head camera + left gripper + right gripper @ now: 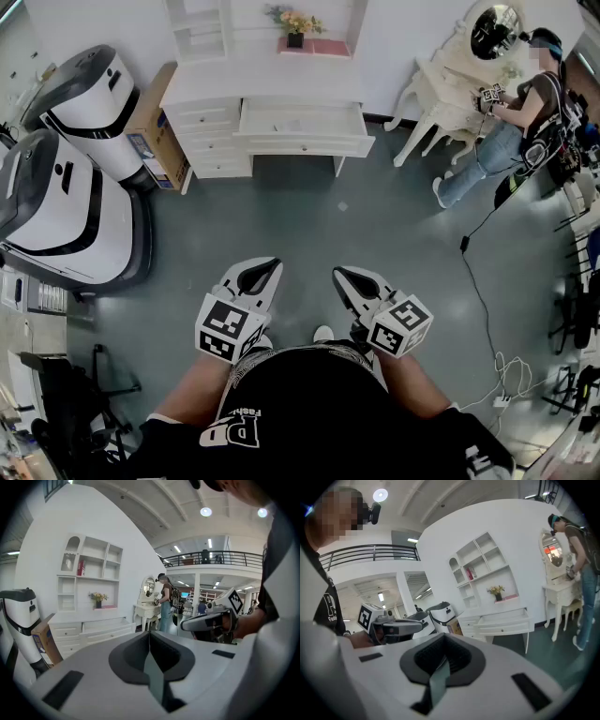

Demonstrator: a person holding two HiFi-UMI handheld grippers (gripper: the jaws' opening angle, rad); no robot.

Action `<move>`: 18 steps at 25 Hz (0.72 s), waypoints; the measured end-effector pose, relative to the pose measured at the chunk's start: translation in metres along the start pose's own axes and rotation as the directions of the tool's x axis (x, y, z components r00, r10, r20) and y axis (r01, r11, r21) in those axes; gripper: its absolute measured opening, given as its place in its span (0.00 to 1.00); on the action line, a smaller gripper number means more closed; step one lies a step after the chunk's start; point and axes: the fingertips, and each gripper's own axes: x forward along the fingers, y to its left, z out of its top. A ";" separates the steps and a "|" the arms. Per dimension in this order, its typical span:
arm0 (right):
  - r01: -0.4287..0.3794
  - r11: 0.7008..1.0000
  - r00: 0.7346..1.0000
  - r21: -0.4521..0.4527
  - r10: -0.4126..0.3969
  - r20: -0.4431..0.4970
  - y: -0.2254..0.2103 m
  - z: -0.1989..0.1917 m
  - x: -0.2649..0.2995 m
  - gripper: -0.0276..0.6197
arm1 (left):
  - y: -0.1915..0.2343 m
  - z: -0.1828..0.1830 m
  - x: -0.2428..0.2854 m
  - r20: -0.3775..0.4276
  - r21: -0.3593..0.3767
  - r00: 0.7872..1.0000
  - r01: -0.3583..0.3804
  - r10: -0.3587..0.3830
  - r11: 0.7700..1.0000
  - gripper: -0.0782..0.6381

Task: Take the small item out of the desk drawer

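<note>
Presumably light, the small item, unseen in the bench's (pixel 267 92) drawer (pixel 305 147), suits a mid-body pinch; left claw (pixel 271 268) and right claw (pixel 340 275) are clenched empty.

small white print "Fash" partly readable on the person's black shirt (pixel 309 403), larger letters unclear

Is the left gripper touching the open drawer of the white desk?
Apart. The head view shows the left gripper far back from the open drawer, with a wide stretch of floor between them.
</note>
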 end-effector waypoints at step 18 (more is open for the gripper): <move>0.034 0.998 0.999 -0.056 -0.032 0.027 0.013 -0.001 -0.006 0.06 | -0.009 -0.008 -0.003 -0.002 -0.078 0.999 0.043 -0.043 0.996 0.13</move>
